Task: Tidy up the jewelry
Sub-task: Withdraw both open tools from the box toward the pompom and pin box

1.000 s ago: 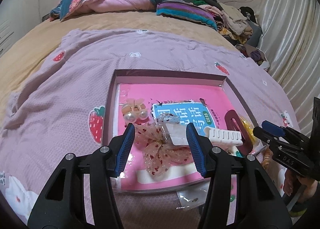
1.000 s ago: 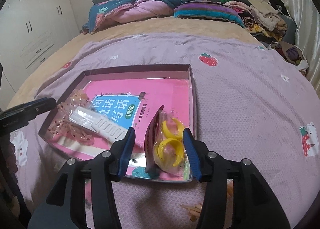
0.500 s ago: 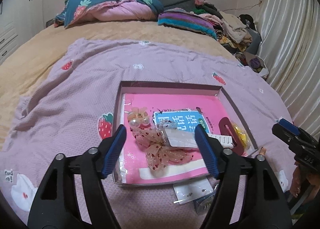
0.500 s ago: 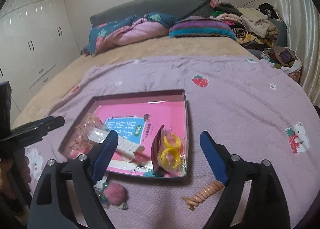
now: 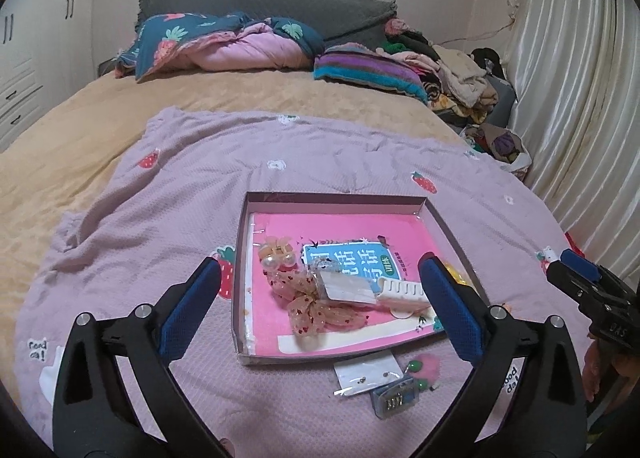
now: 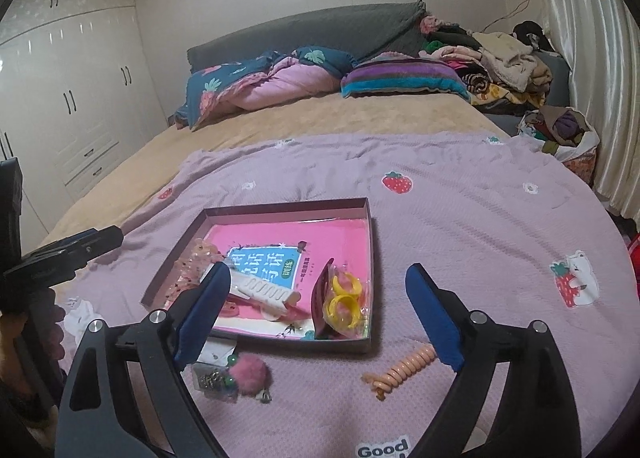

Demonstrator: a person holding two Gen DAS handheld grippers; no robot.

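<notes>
A shallow box (image 5: 239,266) (image 6: 370,254) with a pink book inside lies on the purple blanket. In it are a sheer bow (image 5: 320,308), a pearl clip (image 5: 276,256), a white comb clip (image 5: 402,292) (image 6: 264,290), a maroon clip (image 6: 323,290) and yellow rings (image 6: 344,306). Before the box lie an earring card (image 5: 366,374), a pink pompom (image 6: 250,372) (image 5: 430,366), a small packet (image 5: 396,398) and an orange coil tie (image 6: 402,370). My left gripper (image 5: 320,308) and right gripper (image 6: 316,312) are wide open and empty, held above the blanket in front of the box.
The purple strawberry blanket (image 6: 480,218) covers the near bed. Pillows and a quilt (image 5: 240,46) lie at the headboard, piled clothes (image 6: 500,58) at the back right. Curtains (image 5: 580,98) hang on the right, wardrobes (image 6: 68,98) on the left.
Both grippers pulled back and up from the box and opened wider. The items lying before the box have come into view.
</notes>
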